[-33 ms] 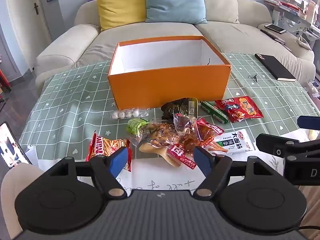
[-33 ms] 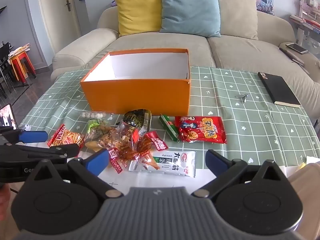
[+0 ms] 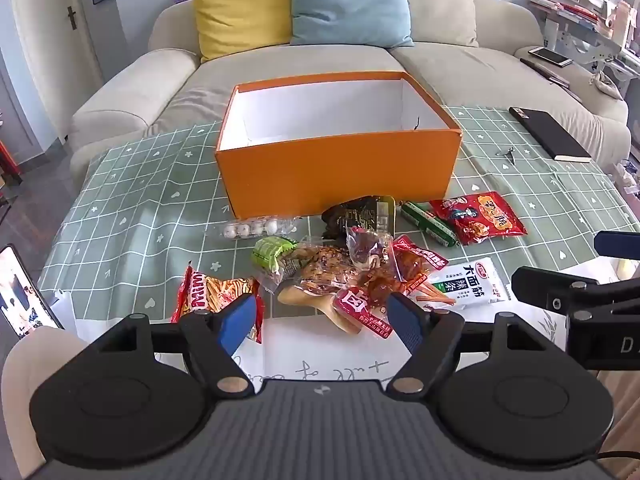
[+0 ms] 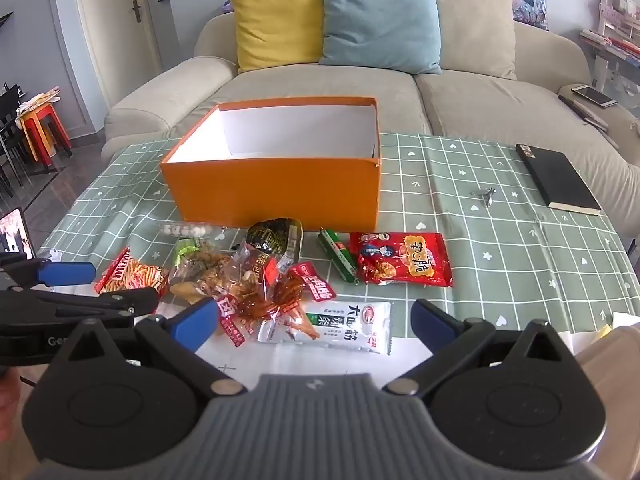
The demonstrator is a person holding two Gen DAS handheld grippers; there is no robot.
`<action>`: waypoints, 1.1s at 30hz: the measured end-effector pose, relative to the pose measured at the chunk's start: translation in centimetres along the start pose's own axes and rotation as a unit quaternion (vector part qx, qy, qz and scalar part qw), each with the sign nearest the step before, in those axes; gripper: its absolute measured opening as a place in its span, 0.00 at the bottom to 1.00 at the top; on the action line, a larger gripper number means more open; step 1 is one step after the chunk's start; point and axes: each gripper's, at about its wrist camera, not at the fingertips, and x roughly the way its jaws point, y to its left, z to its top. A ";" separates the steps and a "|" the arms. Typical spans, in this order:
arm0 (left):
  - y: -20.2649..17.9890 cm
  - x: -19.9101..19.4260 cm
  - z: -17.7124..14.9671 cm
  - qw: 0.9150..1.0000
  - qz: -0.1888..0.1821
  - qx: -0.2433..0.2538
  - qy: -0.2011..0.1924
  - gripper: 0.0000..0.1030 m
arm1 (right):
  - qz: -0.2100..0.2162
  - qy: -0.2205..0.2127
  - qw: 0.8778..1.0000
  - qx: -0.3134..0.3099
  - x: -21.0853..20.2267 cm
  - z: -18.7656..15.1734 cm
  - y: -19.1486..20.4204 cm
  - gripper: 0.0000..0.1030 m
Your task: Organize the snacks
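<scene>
An open orange box [image 3: 340,168] with a white inside stands on the green checked tablecloth [image 3: 132,200]; nothing shows in it. In front of it lies a loose pile of snacks: a red bag [image 3: 478,218], a green stick pack [image 3: 428,222], a dark pack [image 3: 360,214], a clear tray of white balls [image 3: 252,228], a red striped bag [image 3: 212,292], a white pack [image 3: 470,282] and clear red-labelled packs [image 3: 360,276]. My left gripper [image 3: 322,320] hovers open over the pile's near edge. My right gripper [image 4: 314,322] is open above the white pack [image 4: 340,326]. Neither holds anything.
A black notebook [image 3: 550,138] and a small metal clip [image 3: 508,153] lie at the table's right. A lit phone [image 3: 20,292] leans at the left edge. White paper [image 3: 312,356] covers the near edge. A beige sofa [image 3: 280,72] with cushions stands behind the table.
</scene>
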 end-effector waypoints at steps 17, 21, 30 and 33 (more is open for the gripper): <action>-0.1 0.1 -0.1 1.000 0.001 -0.002 0.003 0.85 | -0.001 -0.001 1.000 0.000 0.1 0.2 0.1 0.96; 0.1 0.2 -0.2 1.000 -0.001 -0.002 0.003 0.85 | -0.001 0.000 1.000 0.000 0.0 0.3 0.4 0.96; 0.3 0.2 -0.2 1.000 -0.006 -0.009 0.004 0.85 | -0.002 0.002 1.000 0.001 0.3 0.1 -0.3 0.96; 0.5 0.2 -0.3 1.000 -0.007 -0.011 0.005 0.85 | -0.003 0.003 1.000 0.002 0.3 0.1 -0.3 0.96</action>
